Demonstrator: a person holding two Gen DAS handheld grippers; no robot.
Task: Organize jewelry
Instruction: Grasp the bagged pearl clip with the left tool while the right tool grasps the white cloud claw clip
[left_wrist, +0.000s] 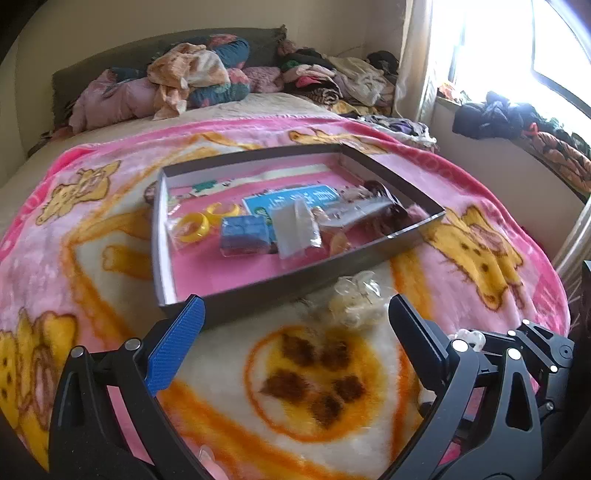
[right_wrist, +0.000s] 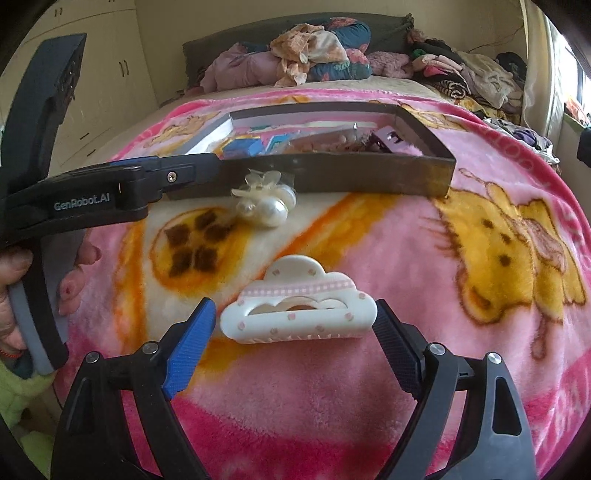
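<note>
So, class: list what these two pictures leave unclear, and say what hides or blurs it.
- Box contents, right wrist view: the near wall hides most.
- Dark pieces in the box's far corner, left wrist view: blurred, unidentifiable.
- Cloud hair clip, left wrist view: hidden behind the left claw.
- Window: glare washes it out.

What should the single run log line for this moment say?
right gripper: jaws open around cloud hair clip, not gripping | left gripper: open, empty | pearl clip: on blanket before box
</note>
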